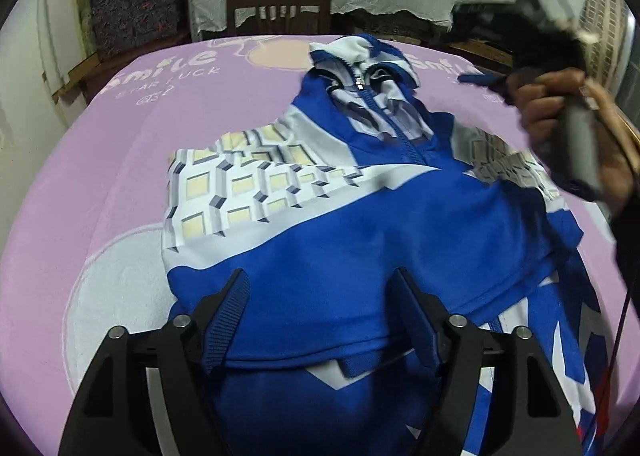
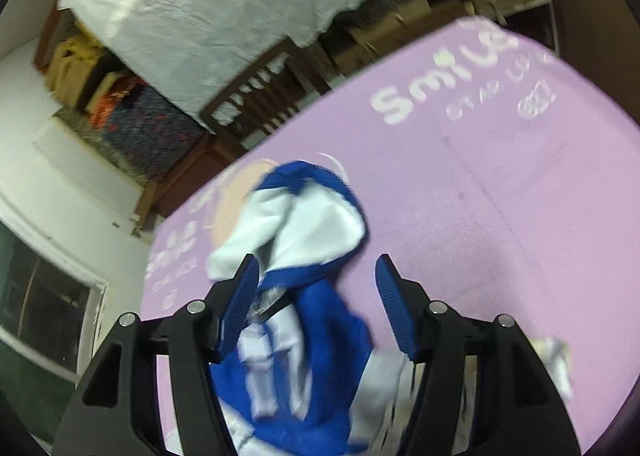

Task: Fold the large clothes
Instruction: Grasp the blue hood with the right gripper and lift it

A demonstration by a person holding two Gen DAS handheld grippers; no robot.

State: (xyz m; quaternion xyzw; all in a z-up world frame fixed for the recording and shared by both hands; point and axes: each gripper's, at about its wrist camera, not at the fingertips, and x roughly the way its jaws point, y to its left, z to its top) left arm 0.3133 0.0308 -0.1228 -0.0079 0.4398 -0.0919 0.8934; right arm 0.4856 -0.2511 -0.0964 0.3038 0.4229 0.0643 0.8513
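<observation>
I see the blue-and-white jacket [image 1: 360, 192] lying zipped on the pink cover [image 1: 100, 160], hood [image 2: 312, 216] at its far end. My left tool [image 1: 320, 308] and right tool [image 2: 316, 296] both gape, gripping nothing. Risk: the folded sleeve could slide open. The right view is blurred; the jacket's near hem is cut off.

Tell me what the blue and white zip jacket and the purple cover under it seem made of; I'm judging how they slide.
The blue and white zip jacket looks like smooth synthetic knit, probably polyester: slight sheen, crisp printed pattern, soft folds. The purple printed cover looks like matte, fuzzy fleece or terry, with no shine; it likely grips somewhat.
</observation>
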